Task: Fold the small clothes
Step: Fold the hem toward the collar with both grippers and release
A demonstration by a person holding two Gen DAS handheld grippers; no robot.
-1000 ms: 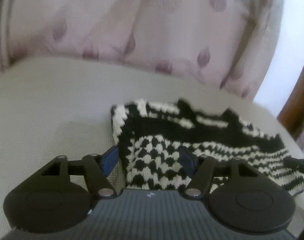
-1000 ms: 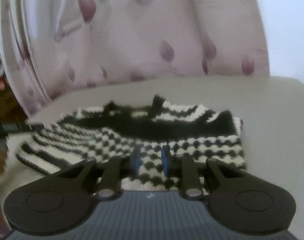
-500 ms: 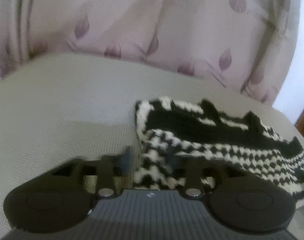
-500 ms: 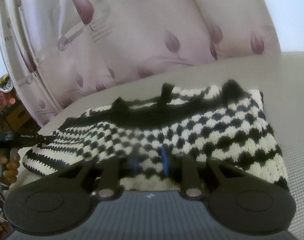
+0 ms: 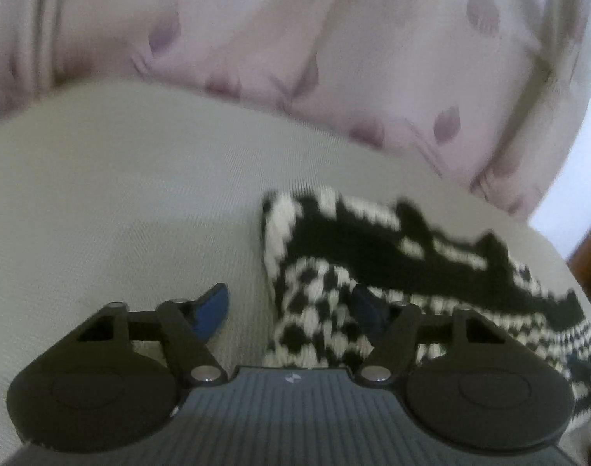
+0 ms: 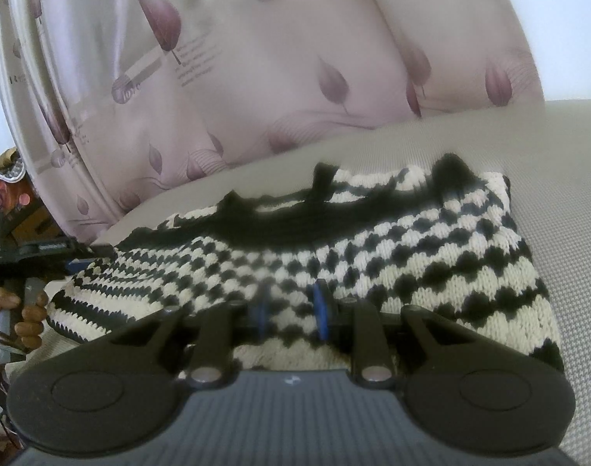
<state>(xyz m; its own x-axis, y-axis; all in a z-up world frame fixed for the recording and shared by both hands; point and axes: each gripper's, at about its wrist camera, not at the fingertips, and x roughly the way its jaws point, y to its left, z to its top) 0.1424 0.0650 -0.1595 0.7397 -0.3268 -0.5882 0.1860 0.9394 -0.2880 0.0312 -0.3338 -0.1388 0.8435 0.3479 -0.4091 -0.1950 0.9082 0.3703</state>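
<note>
A black-and-white knitted garment (image 5: 373, 272) lies on a beige cushioned surface (image 5: 120, 194). My left gripper (image 5: 291, 306) is open, its blue pads wide apart around the garment's left corner, which lies between them. In the right wrist view the garment (image 6: 373, 240) spreads wide. My right gripper (image 6: 291, 310) has its blue pads close together, pinching the near edge of the knit.
A pink curtain with leaf prints (image 6: 256, 77) hangs behind the surface. In the right wrist view the other hand and its gripper handle (image 6: 23, 272) show at the far left edge. The beige surface extends to the right (image 6: 567, 155).
My left gripper closed half a second ago and has opened wide again at the garment's left corner. My right gripper has stayed pinched on the near edge while the garment shifted.
</note>
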